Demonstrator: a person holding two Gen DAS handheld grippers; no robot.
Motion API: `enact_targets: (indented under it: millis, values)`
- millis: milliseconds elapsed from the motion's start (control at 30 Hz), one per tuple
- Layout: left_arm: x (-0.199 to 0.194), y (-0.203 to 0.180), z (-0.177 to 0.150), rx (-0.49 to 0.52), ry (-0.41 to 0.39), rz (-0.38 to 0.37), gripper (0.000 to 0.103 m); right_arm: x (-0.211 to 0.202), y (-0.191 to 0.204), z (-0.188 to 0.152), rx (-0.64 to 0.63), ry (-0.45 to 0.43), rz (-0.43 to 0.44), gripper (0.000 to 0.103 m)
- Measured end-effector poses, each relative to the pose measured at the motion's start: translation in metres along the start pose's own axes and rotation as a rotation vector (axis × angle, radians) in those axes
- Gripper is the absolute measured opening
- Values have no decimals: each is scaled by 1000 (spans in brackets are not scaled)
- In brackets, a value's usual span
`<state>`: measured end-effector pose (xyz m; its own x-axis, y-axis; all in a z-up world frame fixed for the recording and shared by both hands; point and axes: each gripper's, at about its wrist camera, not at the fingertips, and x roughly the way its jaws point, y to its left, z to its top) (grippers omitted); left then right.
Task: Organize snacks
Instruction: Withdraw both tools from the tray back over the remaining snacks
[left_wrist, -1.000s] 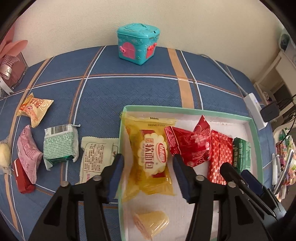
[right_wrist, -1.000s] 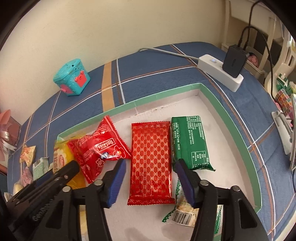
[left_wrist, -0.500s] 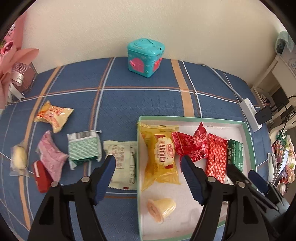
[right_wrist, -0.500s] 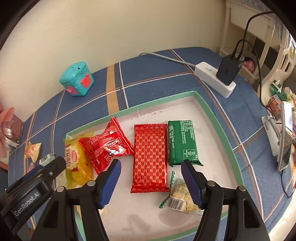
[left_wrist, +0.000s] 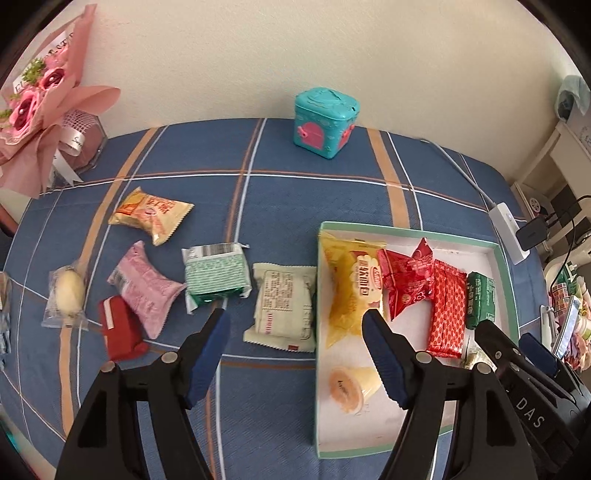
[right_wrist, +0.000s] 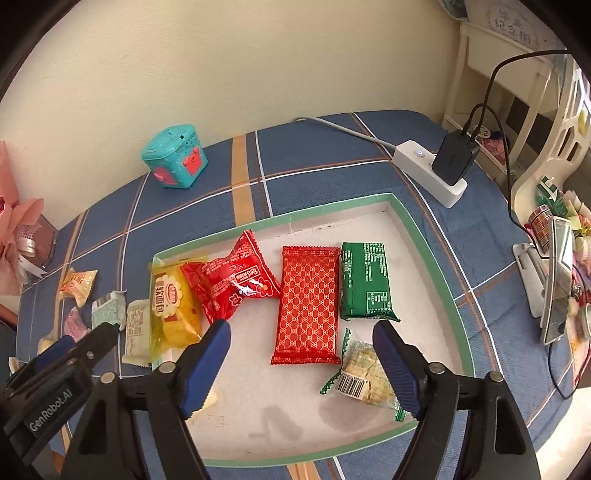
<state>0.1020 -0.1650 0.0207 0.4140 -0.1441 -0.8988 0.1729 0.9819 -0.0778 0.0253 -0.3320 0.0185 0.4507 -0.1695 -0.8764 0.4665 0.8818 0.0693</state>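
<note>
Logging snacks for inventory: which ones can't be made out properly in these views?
- Jelly cup: right wrist view, almost wholly behind the right tongs' finger.
- Cracker pack: left wrist view, only a sliver past the right tongs.
- Clear packet: cut by the left wrist view's edge.
- Pale green packet: print too small.

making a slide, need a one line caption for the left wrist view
Open left tongs hover over a cream packet beside the snack tray.

I'm seeing a blue plaid tablecloth (left_wrist: 295, 192) carrying a tray (left_wrist: 506, 280), loose snack packets (left_wrist: 284, 306), a teal box (left_wrist: 325, 122) and a power strip (right_wrist: 428, 170).
</note>
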Motion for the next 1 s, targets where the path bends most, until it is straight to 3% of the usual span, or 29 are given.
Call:
enact_targets:
  millis: [200, 400, 667, 800, 1000]
  values:
    - [-9, 12, -4, -9, -16, 16, 77, -8, 2, -2, -11, -13, 5, 90]
    - [-18, 27, -7, -32, -35, 34, 87, -12, 9, -5, -33, -9, 11, 91]
    - [-25, 43, -10, -48, -50, 49, 88, -15, 21, -9, -65, -14, 19, 92]
    - [-28, 56, -12, -68, -56, 57, 89, -16, 28, -11, -89, -15, 27, 103]
    - [-31, 73, -13, -96, -69, 65, 95, -15, 40, -15, -111, -11, 32, 103]
